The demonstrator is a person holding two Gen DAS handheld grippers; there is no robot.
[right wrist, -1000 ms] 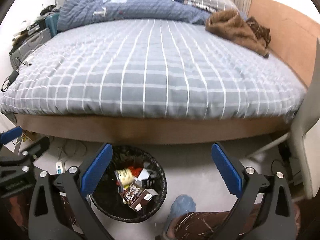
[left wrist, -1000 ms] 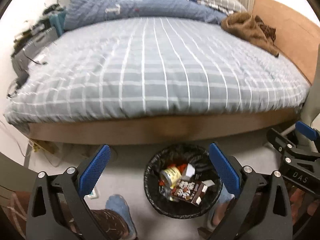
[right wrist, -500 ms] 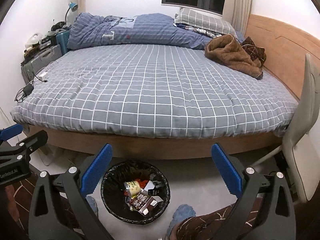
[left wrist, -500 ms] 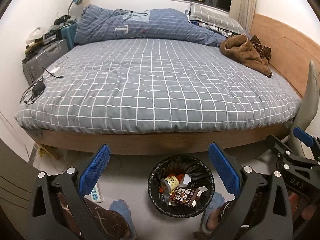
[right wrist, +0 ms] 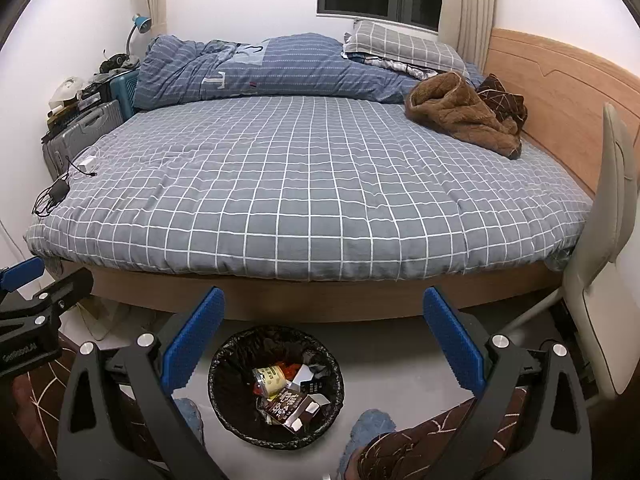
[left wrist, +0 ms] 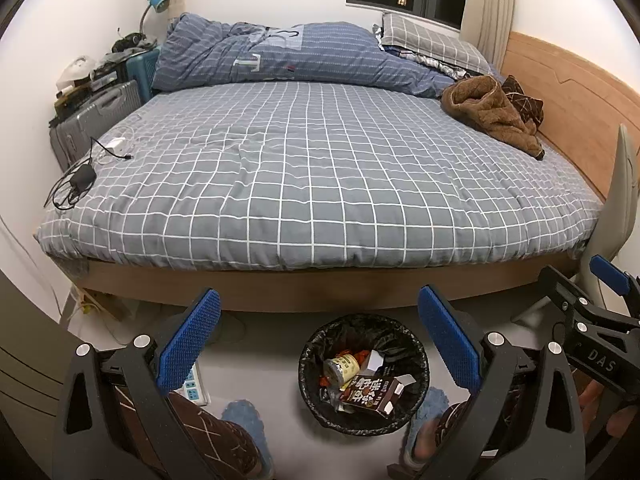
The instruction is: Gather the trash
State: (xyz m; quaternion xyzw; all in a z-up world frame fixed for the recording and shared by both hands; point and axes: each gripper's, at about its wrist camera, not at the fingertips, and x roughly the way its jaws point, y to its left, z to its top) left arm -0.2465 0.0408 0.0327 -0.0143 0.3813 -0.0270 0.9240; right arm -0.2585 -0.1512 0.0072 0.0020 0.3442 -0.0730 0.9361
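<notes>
A round bin with a black liner (left wrist: 308, 364) (right wrist: 216, 384) stands on the grey floor below both grippers. Inside lie a brown carton (left wrist: 374, 394) (right wrist: 292, 404), a small can (left wrist: 340, 366) (right wrist: 272, 378) and other scraps. My left gripper (left wrist: 318, 342) is open and empty, held high above the bin. My right gripper (right wrist: 322, 338) is open and empty too, to the right of the left one. Each gripper shows at the edge of the other's view (left wrist: 592, 320) (right wrist: 32, 312).
A wide bed with a grey checked cover (left wrist: 320, 168) fills the room ahead. On it lie a blue duvet (left wrist: 280, 56), a brown garment (left wrist: 492, 114) and chargers with cables (left wrist: 84, 176). Suitcases (left wrist: 96, 116) stand left, a chair (right wrist: 608, 240) right. A power strip (left wrist: 192, 384) lies on the floor.
Both grippers have risen and tilted up, so the bin looks smaller and the window and whole bed come into view. Both stay open and empty.
</notes>
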